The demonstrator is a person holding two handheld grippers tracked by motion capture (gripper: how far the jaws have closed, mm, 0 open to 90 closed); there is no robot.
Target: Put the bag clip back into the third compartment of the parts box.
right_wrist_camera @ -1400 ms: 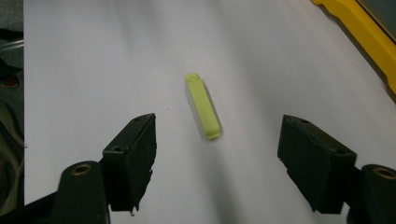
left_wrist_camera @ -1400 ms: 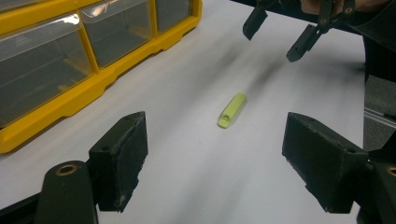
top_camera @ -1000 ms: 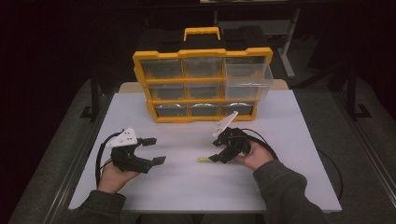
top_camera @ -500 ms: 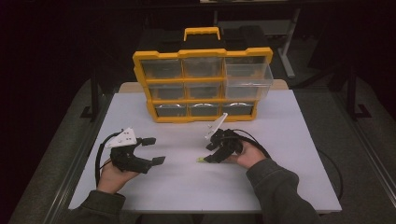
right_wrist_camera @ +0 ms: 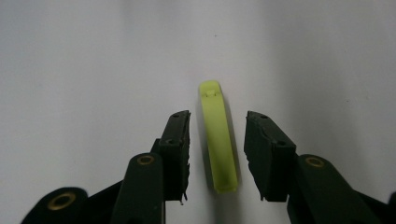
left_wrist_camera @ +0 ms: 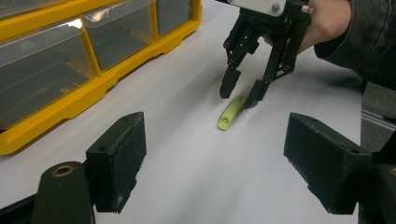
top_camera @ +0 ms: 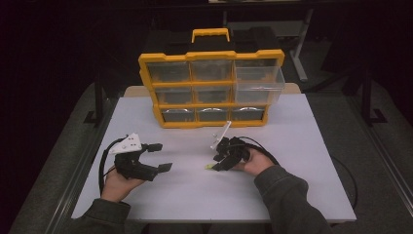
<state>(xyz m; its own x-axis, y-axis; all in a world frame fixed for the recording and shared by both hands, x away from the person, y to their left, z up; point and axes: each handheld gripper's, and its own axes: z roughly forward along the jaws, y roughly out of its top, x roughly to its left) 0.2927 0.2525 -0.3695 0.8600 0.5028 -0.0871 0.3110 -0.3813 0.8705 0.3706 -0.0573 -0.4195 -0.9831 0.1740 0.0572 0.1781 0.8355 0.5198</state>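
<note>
A small yellow-green plastic strip (right_wrist_camera: 217, 140) lies flat on the white table (top_camera: 292, 185), just left of the person's right hand. My right gripper (right_wrist_camera: 217, 126) points down at the strip (left_wrist_camera: 231, 113), one jaw on each side. Its jaws have just been closing, and a narrow gap still shows between each pad and the strip. In the high view the right gripper (top_camera: 217, 163) hangs over the strip (top_camera: 209, 167) near the table's middle. My left gripper (top_camera: 162, 157) rests at the front left, open and with nothing in it (left_wrist_camera: 217, 154).
A yellow organizer (top_camera: 212, 105) with clear drawers stands upright at the back of the table. Its top right drawer (top_camera: 258, 80) is pulled out. Black cables trail from both grippers. Dark floor surrounds the table.
The right gripper has moved a little left and down onto the strip, and its jaws have narrowed around it. The left gripper has stayed put.
</note>
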